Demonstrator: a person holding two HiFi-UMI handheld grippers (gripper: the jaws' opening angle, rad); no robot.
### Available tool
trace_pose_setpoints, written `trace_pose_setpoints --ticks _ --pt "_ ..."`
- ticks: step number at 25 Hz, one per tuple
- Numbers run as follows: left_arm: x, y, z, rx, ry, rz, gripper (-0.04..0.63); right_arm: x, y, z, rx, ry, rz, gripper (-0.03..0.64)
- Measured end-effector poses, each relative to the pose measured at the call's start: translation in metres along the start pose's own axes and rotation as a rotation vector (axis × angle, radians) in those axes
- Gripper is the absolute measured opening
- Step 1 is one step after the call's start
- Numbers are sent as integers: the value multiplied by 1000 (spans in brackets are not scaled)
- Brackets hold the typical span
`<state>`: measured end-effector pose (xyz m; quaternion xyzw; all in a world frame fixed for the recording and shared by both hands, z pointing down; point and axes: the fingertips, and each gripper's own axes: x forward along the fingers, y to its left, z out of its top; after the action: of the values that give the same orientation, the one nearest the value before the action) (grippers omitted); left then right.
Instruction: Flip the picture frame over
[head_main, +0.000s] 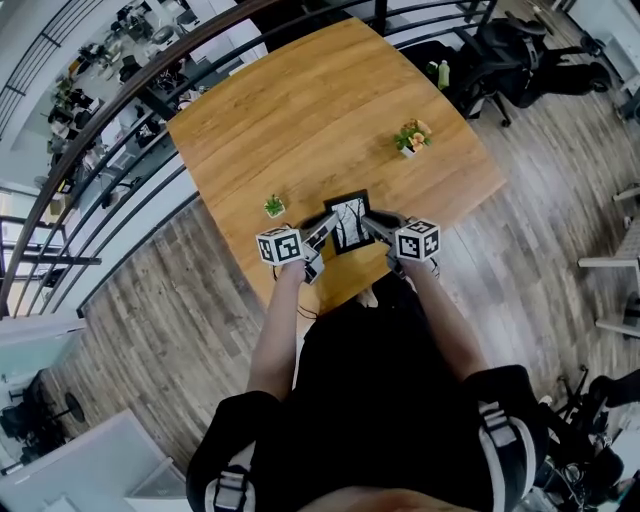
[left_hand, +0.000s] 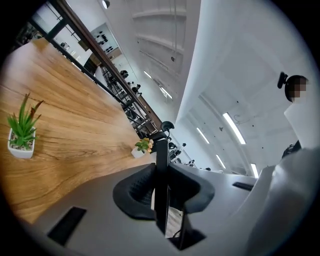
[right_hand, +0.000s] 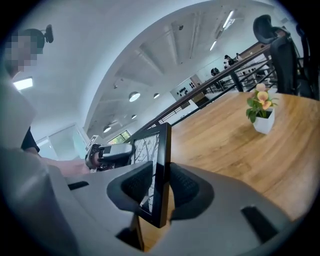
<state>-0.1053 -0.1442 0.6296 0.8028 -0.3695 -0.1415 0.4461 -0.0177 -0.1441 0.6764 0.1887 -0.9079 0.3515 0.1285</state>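
Observation:
A black picture frame with a bare-tree print is held upright-tilted over the near edge of the wooden table, picture side facing me. My left gripper is shut on its left edge, seen edge-on as a dark bar between the pads in the left gripper view. My right gripper is shut on its right edge; the right gripper view shows the frame clamped, print facing left, with the left gripper beyond it.
A small green plant in a white pot stands left of the frame, also seen in the left gripper view. A flowering plant in a white pot sits farther right. Railings and office chairs lie beyond the table.

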Motion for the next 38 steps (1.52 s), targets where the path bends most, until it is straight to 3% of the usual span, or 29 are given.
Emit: trace_pose_setpoints --ticks 9,18,27,33,38 --pt "11 23 8 16 -4 89 87 14 -17 6 -41 50 -69 115" --pt "18 49 3 31 25 189 88 29 -36 1 -29 117 -56 112" --pt "34 78 -6 -42 12 275 90 38 -64 -1 -42 175 -50 110" --pt "40 99 -21 -36 65 406 104 44 -82 -14 -70 243 -61 106" --pt "43 116 -32 -60 74 462 106 51 -95 -25 -58 282 -49 104"
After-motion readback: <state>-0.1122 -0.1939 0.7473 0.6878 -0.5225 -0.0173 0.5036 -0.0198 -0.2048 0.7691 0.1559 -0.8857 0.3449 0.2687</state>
